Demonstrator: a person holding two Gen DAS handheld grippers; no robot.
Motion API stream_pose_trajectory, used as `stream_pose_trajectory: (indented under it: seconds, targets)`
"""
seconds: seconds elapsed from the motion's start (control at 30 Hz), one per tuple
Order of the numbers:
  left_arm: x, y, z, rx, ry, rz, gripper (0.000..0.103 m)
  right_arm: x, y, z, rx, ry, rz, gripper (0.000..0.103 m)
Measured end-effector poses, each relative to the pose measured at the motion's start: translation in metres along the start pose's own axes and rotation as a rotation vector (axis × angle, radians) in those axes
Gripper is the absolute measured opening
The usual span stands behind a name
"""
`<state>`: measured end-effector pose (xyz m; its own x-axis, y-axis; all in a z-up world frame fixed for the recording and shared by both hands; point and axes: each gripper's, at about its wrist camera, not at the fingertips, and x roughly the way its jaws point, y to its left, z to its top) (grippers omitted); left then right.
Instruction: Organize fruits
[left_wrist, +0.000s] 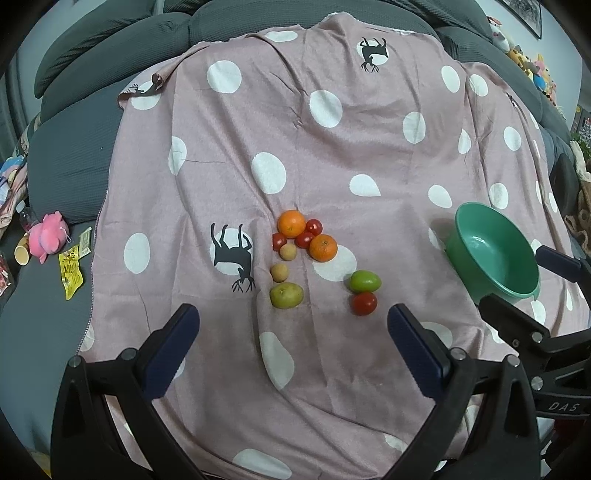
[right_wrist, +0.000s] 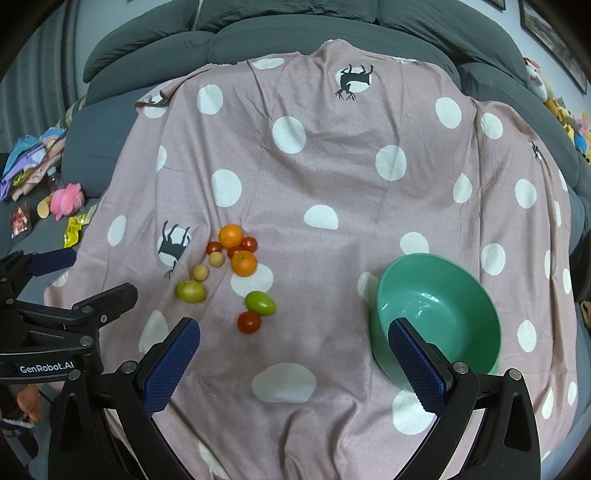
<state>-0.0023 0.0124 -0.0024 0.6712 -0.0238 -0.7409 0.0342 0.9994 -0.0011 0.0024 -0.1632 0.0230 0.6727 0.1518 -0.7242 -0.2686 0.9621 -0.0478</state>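
Observation:
A cluster of fruit lies on a pink polka-dot cloth (left_wrist: 332, 155): two oranges (left_wrist: 291, 223) (left_wrist: 323, 247), several small red tomatoes (left_wrist: 364, 303), two small tan round fruits (left_wrist: 279, 272), a yellow-green fruit (left_wrist: 286, 294) and a green fruit (left_wrist: 365, 281). An empty green bowl (left_wrist: 495, 254) stands to the right; it also shows in the right wrist view (right_wrist: 439, 314). My left gripper (left_wrist: 293, 315) is open and empty, just short of the fruit. My right gripper (right_wrist: 293, 328) is open and empty, near the red tomato (right_wrist: 249, 322) and the bowl.
The cloth (right_wrist: 332, 166) covers a grey sofa (left_wrist: 110, 66). At the left, a pink plush toy (left_wrist: 46, 236), a yellow packet (left_wrist: 71, 273) and a small cup (left_wrist: 21, 253) lie on the sofa seat. More plush toys (left_wrist: 532, 66) sit at the far right.

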Motion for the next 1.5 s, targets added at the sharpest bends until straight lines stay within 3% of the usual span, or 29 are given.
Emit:
stream_pose_trajectory:
  seconds: [1.5]
  targets:
    - [0.0042,-0.0021,0.0003,0.001,0.008,-0.007,0.102,0.0066,0.0023,-0.0003,0.003,0.003,-0.003,0.103]
